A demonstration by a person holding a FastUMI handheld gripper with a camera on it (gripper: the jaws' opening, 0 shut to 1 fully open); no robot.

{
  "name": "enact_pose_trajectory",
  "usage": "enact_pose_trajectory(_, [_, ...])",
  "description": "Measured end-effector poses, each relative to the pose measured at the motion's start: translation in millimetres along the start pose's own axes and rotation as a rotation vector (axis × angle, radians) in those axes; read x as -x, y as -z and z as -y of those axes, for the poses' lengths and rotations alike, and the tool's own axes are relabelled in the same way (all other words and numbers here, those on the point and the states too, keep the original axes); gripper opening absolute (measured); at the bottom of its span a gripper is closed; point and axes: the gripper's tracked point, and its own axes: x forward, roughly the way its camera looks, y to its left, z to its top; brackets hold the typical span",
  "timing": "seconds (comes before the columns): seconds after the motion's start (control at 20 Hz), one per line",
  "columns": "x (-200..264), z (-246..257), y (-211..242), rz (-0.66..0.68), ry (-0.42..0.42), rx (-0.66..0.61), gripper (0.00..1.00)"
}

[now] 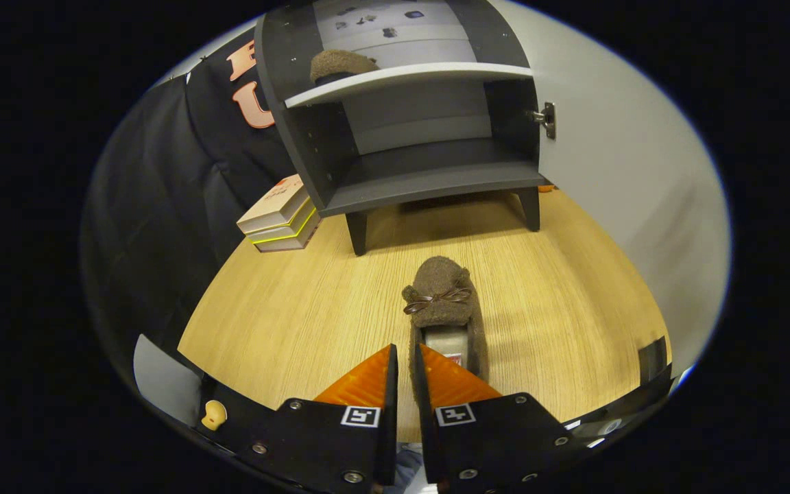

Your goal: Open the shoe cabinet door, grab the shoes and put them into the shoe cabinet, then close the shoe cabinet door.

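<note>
Between the narrow-set fingers (405, 357) sits the heel wall of a slipper (444, 309) on the table (285, 309); the gripper seems clamped on it. Its mate (340, 65) already lies on the open cabinet (429, 182)'s upper shelf. Next: lift and carry forward to the cabinet.

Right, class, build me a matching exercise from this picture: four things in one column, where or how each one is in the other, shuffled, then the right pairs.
Things
1. bow slipper
2. other slipper
3. books
4. cabinet door

Place or state
A. stacked beside the cabinet
B. swung open
C. on the table, its side wall pinched by the tongs
D. on the upper shelf

Pairs: 1-C, 2-D, 3-A, 4-B
</note>
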Motion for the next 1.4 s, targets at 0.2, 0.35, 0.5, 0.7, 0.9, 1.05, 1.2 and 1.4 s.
enact_pose_trajectory(0.2, [-33,6,9,-0.055,-0.008,-0.009,0.16])
enact_pose_trajectory(0.35, [-54,7,13,-0.090,-0.016,0.015,0.16])
enact_pose_trajectory(0.5, [-75,5,13,-0.109,-0.022,0.021,0.16])
enact_pose_trajectory(0.7, [-101,7,6,-0.103,-0.012,-0.003,0.16])
enact_pose_trajectory(0.9, [-115,10,2,-0.091,0.004,-0.034,0.12])
enact_pose_trajectory(1.05, [-109,11,2,-0.087,-0.009,-0.028,0.09])
enact_pose_trajectory(1.2, [-91,12,-2,-0.081,-0.003,-0.011,0.08])
enact_pose_trajectory(1.4, [-60,9,-19,-0.044,-0.003,0.017,0.08])
